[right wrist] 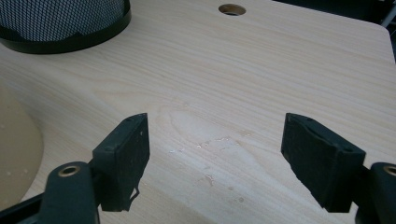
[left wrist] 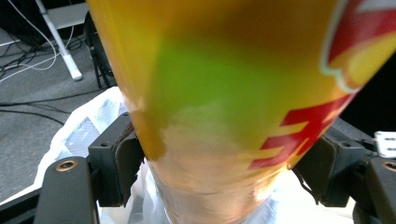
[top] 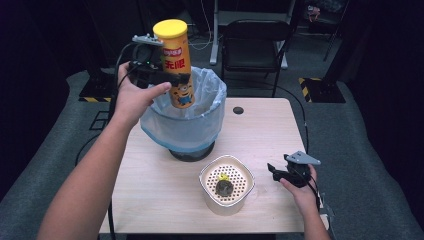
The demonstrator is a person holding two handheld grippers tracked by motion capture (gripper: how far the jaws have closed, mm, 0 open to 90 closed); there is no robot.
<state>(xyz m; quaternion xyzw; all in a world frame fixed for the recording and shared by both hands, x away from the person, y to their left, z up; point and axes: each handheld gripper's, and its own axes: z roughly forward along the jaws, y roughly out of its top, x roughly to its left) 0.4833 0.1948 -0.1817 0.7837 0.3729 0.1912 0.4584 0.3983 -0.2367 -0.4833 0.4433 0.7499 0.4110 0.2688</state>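
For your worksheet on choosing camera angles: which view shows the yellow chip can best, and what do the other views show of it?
The high view: the whole yellow chip can stands upright in the left gripper, above the lined bin. The left gripper view gives a blurred close-up of its side between the jaws. The right gripper view looks across the table instead.

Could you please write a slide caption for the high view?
Left claw holds a yellow crisp tube above the lined bin.

A light wooden counter sits here, a round cable hole near its far edge. At the near edge stands a cream container with a perforated insert, a dark lump and a yellow scrap on top. Behind, a black folding chair waits on grey floor.
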